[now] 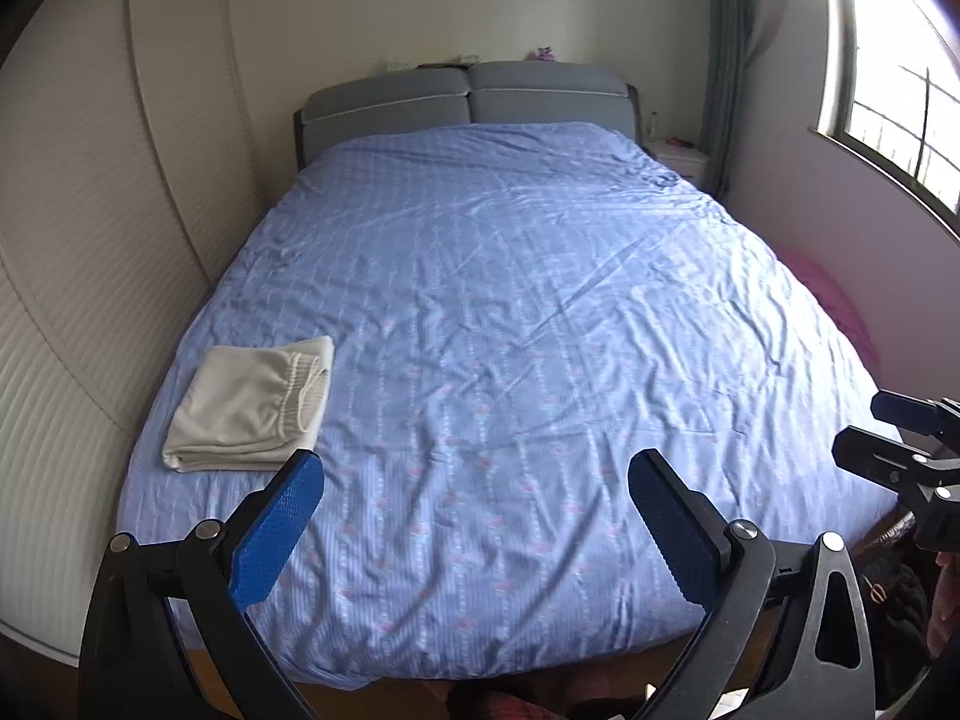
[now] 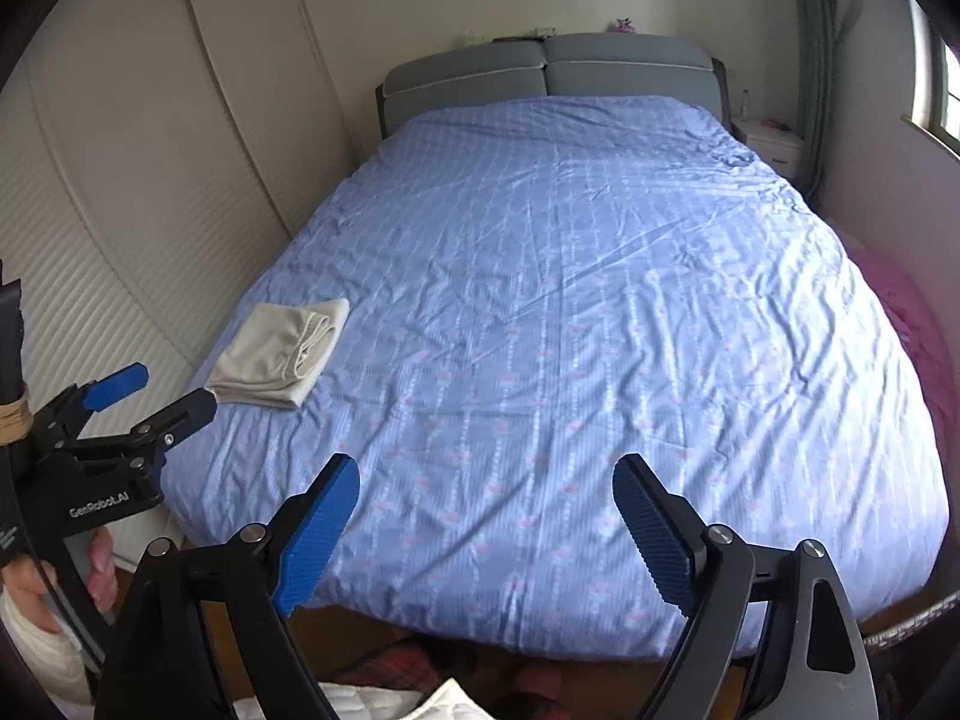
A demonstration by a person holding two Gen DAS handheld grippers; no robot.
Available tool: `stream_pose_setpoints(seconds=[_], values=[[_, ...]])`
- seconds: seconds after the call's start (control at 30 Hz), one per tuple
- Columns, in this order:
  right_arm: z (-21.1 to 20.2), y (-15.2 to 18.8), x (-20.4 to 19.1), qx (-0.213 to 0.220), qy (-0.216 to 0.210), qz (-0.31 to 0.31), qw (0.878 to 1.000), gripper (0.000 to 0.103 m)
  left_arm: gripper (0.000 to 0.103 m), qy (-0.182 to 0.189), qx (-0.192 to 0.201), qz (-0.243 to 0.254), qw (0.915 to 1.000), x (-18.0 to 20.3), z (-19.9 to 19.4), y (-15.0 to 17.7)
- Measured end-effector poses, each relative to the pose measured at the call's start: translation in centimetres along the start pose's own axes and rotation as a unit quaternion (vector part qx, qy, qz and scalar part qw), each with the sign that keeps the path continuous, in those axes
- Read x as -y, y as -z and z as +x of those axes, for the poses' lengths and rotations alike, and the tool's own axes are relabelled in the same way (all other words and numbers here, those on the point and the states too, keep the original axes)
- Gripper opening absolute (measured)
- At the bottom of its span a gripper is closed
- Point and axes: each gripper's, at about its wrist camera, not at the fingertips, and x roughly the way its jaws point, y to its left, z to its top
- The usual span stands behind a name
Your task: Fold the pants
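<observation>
A: The hand-held grippers?
B: Left hand-held gripper (image 1: 474, 516) and right hand-held gripper (image 2: 486, 516) both spread wide, pinching nothing, above the bed's (image 1: 510, 300) near edge.
A: The pants?
B: The pants (image 1: 252, 405) lie folded at ten o'clock on the bed.

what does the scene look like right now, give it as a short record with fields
surface: bed covered by a blue patterned sheet, wrinkled
pants: cream pants folded into a compact stack near the bed's left edge, waistband showing on the right of the stack
left tool: left tool open, nothing between its blue pads, above the foot of the bed
right tool: right tool open, empty, also above the foot of the bed
contact: neither tool touches the pants
background: grey headboard, window on the right
task state: pants look folded
</observation>
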Motion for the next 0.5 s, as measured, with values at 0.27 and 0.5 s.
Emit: stream_pose_setpoints(seconds=[0.27, 0.5], values=[[-2.5, 1.3, 1.4, 0.011, 0.002, 0.011, 1.000, 0.088, 0.103, -0.005, 0.020, 0.022, 0.9995, 3.1, -2.7, 0.2], [-3.7, 1.5, 1.4, 0.022, 0.000, 0.007, 1.000, 0.088, 0.103, 0.003, 0.026, 0.013, 0.9996, 3.4, -3.7, 0.3]])
